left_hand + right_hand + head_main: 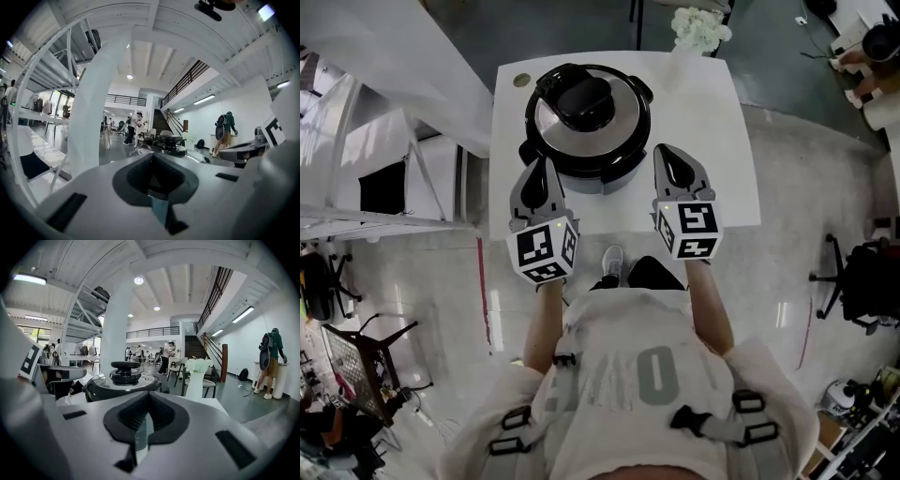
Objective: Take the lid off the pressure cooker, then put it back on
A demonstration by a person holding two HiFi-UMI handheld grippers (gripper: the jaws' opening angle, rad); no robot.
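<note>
Office hall with staircase (193,347), mezzanine (152,332), swivel chairs (855,281)

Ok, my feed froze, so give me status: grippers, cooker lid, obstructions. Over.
Left gripper and right gripper both shut, empty, flanking the pressure cooker. Lid on. Flower vase behind it, nothing between.

We stand in a tall white hall. A white tabletop (731,159) sits on a glossy pale floor (787,281), with a black chair (867,281) off to the right. Ahead we see a thick white column (115,324), a staircase (193,345), a railed balcony (152,332) and lit ceiling lamps (138,281).
</note>
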